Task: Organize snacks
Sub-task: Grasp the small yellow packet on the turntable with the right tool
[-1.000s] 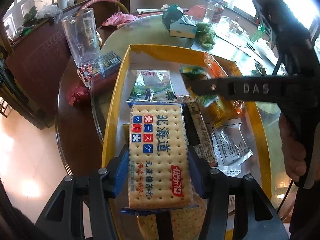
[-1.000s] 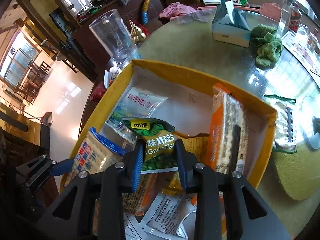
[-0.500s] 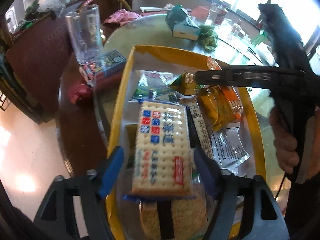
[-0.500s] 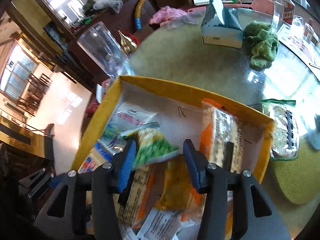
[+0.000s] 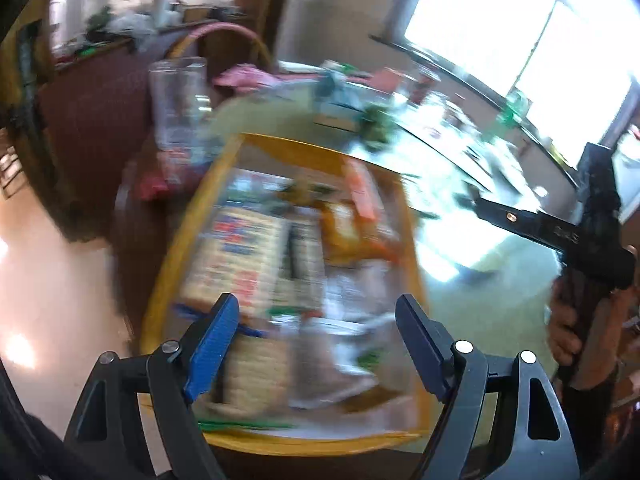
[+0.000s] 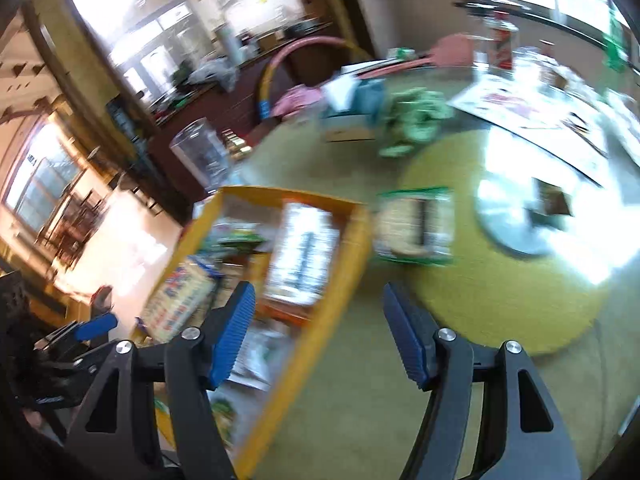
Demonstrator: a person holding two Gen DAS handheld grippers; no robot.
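L fingers (image 5: 316, 334) spread, just been opening, nothing between; cracker pack (image 5: 236, 258) w/ red-blue print lying flat just beyond, in yellow tray (image 5: 176, 248). R fingers (image 6: 318, 330) likewise parted, opening, empty, over tray rim. Green-edged pack (image 6: 414, 226) beyond on counter (image 6: 348, 392). All motion-blurred, labels unreadable.

the left gripper (image 5: 316, 338) hangs tilted downward, its jaws spread wide after just opening, with nothing pressed between the blue pads (image 5: 212, 350). the right gripper (image 6: 318, 330) is tilted down too, jaws likewise just opened and gripping nothing. in the left wrist view a hand (image 5: 566, 330) at about 3 o'clock clasps the right gripper's black handle.
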